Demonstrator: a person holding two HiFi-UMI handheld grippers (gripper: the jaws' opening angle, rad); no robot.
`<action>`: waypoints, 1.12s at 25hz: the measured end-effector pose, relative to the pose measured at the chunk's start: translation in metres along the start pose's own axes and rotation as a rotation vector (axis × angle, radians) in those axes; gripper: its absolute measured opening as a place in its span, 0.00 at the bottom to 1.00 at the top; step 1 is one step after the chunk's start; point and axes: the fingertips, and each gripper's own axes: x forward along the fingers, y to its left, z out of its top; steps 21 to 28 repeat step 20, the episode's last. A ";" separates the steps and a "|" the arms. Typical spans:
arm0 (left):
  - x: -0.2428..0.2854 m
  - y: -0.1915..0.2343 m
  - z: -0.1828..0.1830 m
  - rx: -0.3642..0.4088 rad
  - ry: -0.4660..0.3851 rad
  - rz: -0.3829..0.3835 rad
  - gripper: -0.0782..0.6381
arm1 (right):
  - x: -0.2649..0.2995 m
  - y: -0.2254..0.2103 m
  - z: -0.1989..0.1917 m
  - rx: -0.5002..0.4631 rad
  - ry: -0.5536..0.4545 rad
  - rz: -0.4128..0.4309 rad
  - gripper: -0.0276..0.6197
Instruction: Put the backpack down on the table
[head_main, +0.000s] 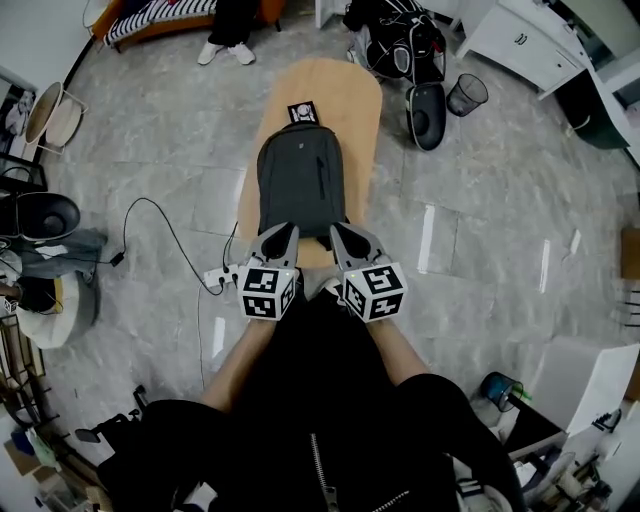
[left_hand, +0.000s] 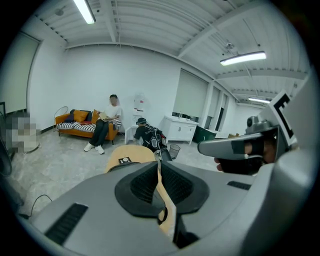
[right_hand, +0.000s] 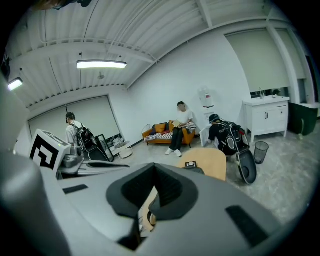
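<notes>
Jaws of my left tool (left_hand: 159, 172) are pressed together with nothing between the pads; only a sliver of pale wood shows through the slit below them. My right tool (right_hand: 151, 186) is the same, its pads meeting at the front and pinching nothing. The two sit side by side, close but apart, with their tips at the near end of the backpack (head_main: 300, 180). I cannot tell whether they touch it.

The backpack is dark grey and lies flat on the counter (head_main: 355, 110), straight ahead of both tools. Its long axis runs directly away from me along the counter's length, with the rounded end farthest from the tools. Just beyond that far end lies a marker card (head_main: 302, 113), a black square pattern on white, with no words I can read. Any brand on the backpack is too small to make out.
</notes>
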 end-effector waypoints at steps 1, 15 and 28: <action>0.000 -0.001 -0.002 0.000 0.001 -0.002 0.15 | -0.001 0.001 0.000 -0.004 -0.003 0.002 0.06; -0.002 -0.007 -0.012 -0.011 0.035 -0.018 0.15 | -0.006 0.009 -0.004 -0.019 0.009 0.023 0.06; 0.001 -0.004 -0.016 -0.015 0.047 -0.022 0.15 | -0.003 0.008 -0.006 -0.020 0.015 0.024 0.06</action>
